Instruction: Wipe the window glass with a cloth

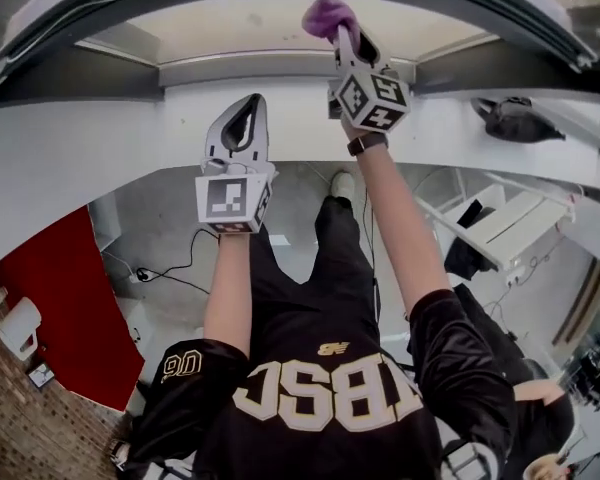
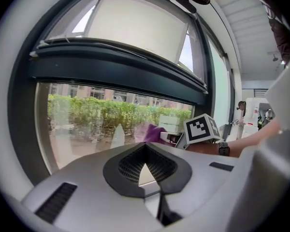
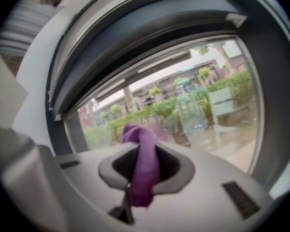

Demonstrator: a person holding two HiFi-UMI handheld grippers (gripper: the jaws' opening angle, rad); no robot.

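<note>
Black jersey sleeves [image 1: 450, 353] lead up to two raised arms. The grey left gripper [image 1: 246, 113] is held lower, in front of the pale wall [image 1: 110, 148] under the window, its jaws closed together on nothing. Higher and to its right, the right gripper [image 1: 348, 43] has its jaws clamped on a crumpled purple cloth [image 1: 327, 13]. The cloth's bunched end sticks out past the tips, up at the clear window glass [image 3: 203, 110]. A dark grey window frame [image 2: 121, 71] borders the pane, and a green hedge [image 2: 111, 112] stands beyond it.
</note>
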